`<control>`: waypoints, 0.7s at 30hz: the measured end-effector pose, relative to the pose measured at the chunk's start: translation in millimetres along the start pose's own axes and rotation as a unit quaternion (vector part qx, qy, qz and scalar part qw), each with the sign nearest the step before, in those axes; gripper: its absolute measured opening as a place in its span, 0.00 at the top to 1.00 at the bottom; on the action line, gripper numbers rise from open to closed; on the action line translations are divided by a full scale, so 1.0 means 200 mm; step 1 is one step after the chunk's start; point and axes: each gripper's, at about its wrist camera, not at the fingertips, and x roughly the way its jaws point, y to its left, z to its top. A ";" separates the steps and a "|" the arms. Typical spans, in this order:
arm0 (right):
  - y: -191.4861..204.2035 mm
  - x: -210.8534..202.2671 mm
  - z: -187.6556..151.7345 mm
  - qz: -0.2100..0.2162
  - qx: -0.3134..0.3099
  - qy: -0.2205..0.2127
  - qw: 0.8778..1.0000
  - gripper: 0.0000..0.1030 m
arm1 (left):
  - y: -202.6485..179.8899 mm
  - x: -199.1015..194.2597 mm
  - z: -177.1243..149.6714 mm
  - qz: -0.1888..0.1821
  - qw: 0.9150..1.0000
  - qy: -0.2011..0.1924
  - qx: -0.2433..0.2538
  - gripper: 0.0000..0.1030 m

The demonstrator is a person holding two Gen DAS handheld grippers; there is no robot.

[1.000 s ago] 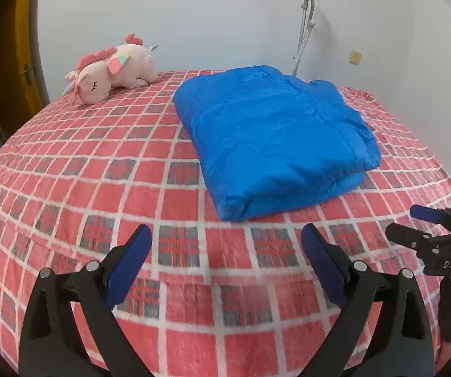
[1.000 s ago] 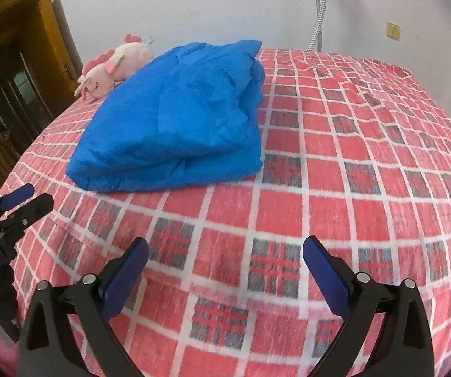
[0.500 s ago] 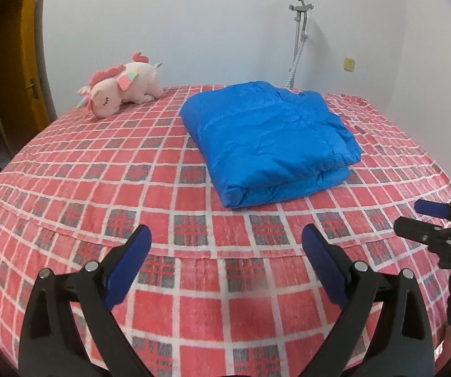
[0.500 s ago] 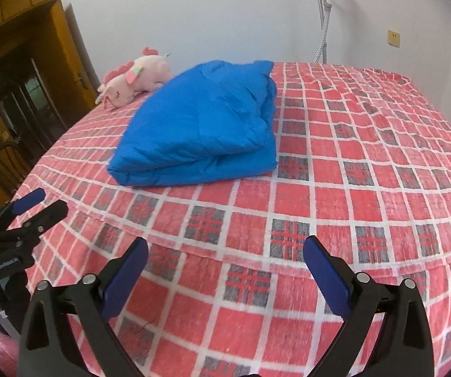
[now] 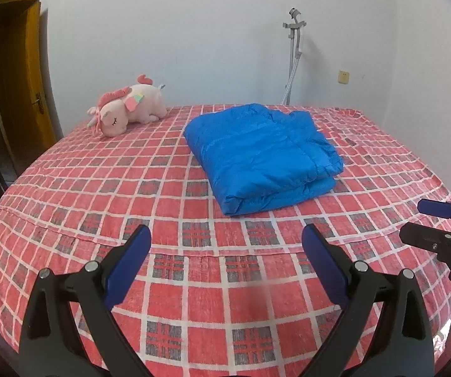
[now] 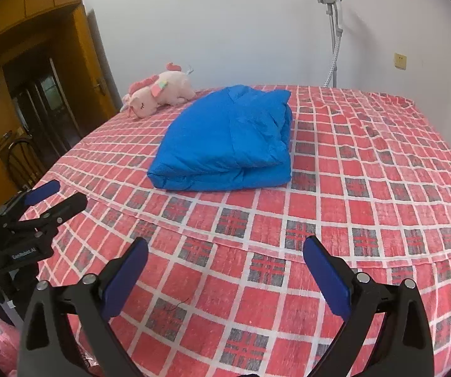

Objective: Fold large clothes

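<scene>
A blue padded jacket (image 5: 263, 154) lies folded into a thick rectangle on the red checked bed (image 5: 169, 194), towards the far middle; it also shows in the right wrist view as the jacket (image 6: 225, 141). My left gripper (image 5: 225, 251) is open over the near part of the bed, well short of the jacket, with nothing between its blue pads. My right gripper (image 6: 225, 257) is open too, equally far back and empty. Each gripper appears in the other's view: the right gripper (image 5: 442, 223) at the right edge, the left gripper (image 6: 52, 194) at the left edge.
A pink plush unicorn (image 5: 128, 110) lies at the bed's far left corner. A white wall stands behind, with a grey steamer pole (image 5: 293, 59) and a yellow socket (image 5: 343, 77). An orange wooden door frame (image 6: 77, 56) and a chair (image 6: 21, 160) are at the left.
Both grippers have drawn back and up from the jacket, so it looks smaller and farther off. The jacket itself has stayed folded in place.
</scene>
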 end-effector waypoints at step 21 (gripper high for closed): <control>0.00 -0.03 0.00 -0.004 0.003 -0.004 1.000 0.04 | 0.01 -0.03 0.00 0.001 1.000 -0.005 0.000 0.07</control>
